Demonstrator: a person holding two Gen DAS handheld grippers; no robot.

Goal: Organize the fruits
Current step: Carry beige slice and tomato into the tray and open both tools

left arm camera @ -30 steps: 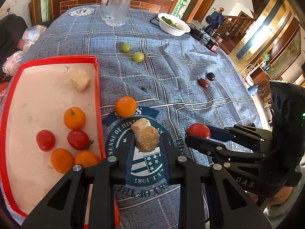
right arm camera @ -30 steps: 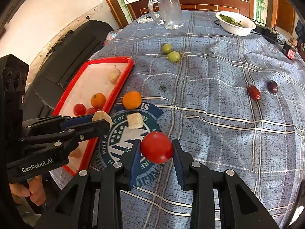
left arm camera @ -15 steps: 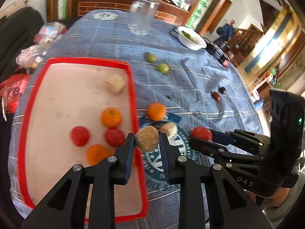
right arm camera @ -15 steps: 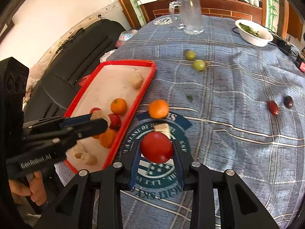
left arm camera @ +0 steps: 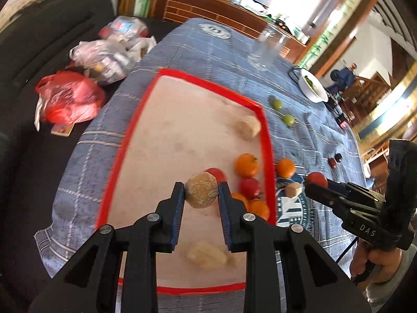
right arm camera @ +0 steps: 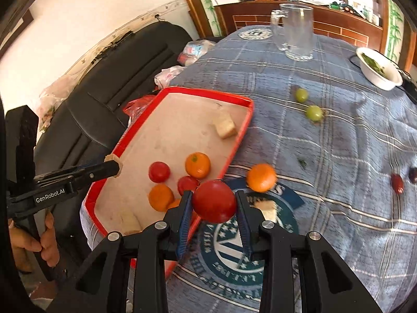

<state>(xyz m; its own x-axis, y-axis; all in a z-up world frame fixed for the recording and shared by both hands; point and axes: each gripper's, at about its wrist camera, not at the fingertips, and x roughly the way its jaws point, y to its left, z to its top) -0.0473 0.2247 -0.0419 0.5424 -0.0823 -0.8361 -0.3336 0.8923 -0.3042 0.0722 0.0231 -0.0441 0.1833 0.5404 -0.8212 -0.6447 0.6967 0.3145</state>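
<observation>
Both my hands have slid over toward the red tray. My left gripper squeezes a brown round fruit above it. My right gripper squeezes a red tomato by its edge. Only my left view shows the bags on the sofa. Green grapes lie farther off.

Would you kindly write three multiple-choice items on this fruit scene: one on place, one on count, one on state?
1. Where do the two green grapes lie?
A. in the red tray
B. on the blue cloth
C. in the white bowl

2. How many oranges lie on the cloth outside the red tray?
A. one
B. two
C. three

3. What is the right gripper doing?
A. gaping empty
B. clamping a red tomato
C. clamping an orange

Key: 1 B, they sit on the blue cloth beyond the tray; 2 A, a single orange beside the rim; 3 B, the red tomato sits between the fingers.
</observation>
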